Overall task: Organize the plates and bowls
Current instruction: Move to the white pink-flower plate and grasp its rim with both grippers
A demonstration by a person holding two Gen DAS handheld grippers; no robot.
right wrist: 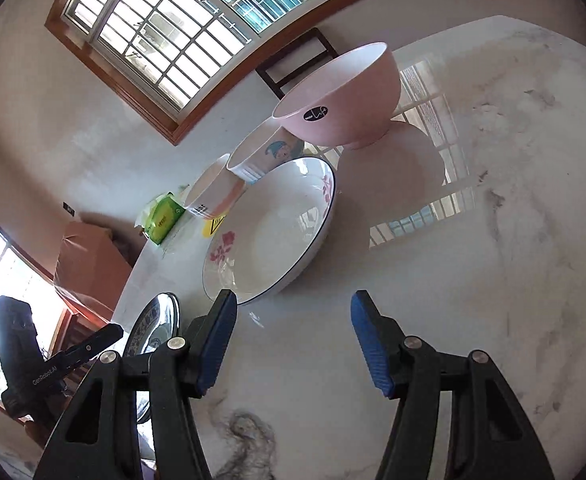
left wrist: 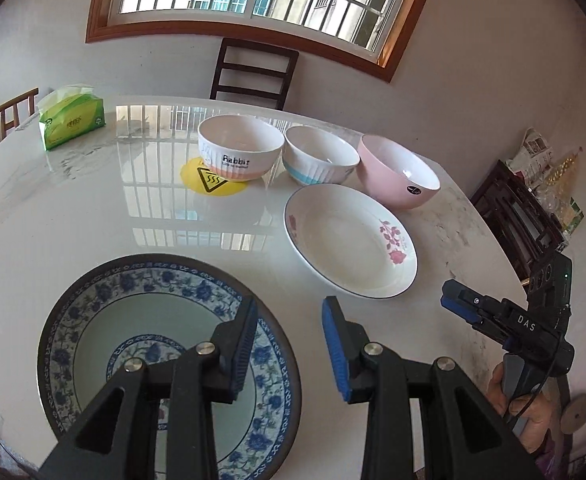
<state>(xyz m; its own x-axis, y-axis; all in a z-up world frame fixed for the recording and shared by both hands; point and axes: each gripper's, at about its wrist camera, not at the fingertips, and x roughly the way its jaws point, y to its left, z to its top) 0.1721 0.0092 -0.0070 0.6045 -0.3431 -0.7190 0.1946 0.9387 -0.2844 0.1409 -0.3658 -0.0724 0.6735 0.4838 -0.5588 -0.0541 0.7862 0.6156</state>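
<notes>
Grippers, left [left wrist: 289, 344] and right [right wrist: 293, 340], both gape empty over the table [left wrist: 93, 208], blue plate [left wrist: 105, 300] at seven o'clock, floral plate [left wrist: 349, 240] and bowls [left wrist: 321, 156] at one; crooked stacking risks chipping rims.

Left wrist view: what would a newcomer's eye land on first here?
The blue-and-white plate fills the near left of the table, right under the left tongs, whose jaws stand apart over its rim with nothing held. Behind it three bowls line up: the Rabbit bowl, the blue-striped bowl and the pink bowl, with the rose-print plate just in front.
</notes>
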